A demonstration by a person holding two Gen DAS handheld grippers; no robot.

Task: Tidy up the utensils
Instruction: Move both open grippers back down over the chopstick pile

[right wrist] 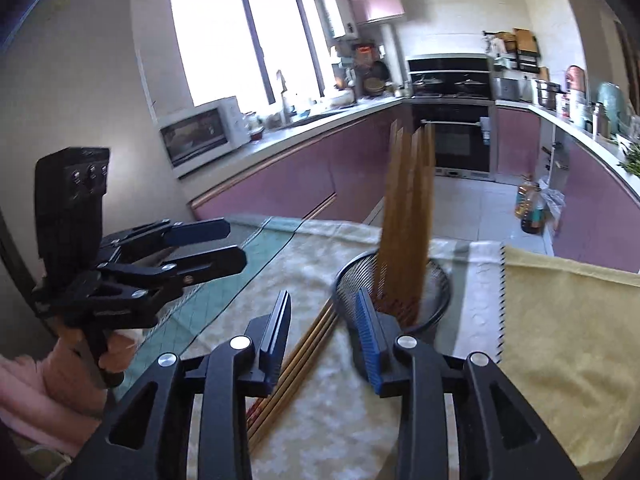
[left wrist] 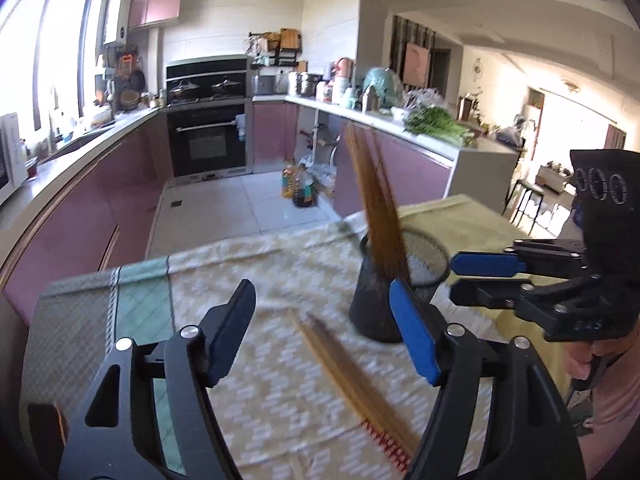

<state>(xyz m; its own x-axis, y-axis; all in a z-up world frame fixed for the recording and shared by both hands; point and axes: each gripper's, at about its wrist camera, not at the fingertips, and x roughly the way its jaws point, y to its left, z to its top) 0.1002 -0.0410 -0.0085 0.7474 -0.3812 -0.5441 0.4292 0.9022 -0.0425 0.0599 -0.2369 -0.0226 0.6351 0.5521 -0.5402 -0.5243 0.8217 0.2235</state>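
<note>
A black mesh holder [left wrist: 372, 316] stands on the patterned tablecloth [left wrist: 256, 264] with a bundle of brown chopsticks [left wrist: 374, 208] upright in it. More loose chopsticks [left wrist: 352, 376] lie flat on the cloth in front of it. My left gripper [left wrist: 324, 320] hovers open above these loose ones, nothing between its blue pads. My right gripper [left wrist: 456, 279] comes in from the right beside the holder, jaws apart. In the right wrist view, my right gripper [right wrist: 322, 336] is open over the lying chopsticks [right wrist: 304, 364], just short of the holder [right wrist: 436, 292]. The left gripper [right wrist: 236, 245] hangs at the left.
A yellow towel [right wrist: 560, 340] covers the table's right part, behind and beside the holder. The table's far edge drops to a tiled kitchen floor with oil bottles [left wrist: 300, 188]. Pink cabinets and a counter with a microwave [right wrist: 200, 132] run along the left.
</note>
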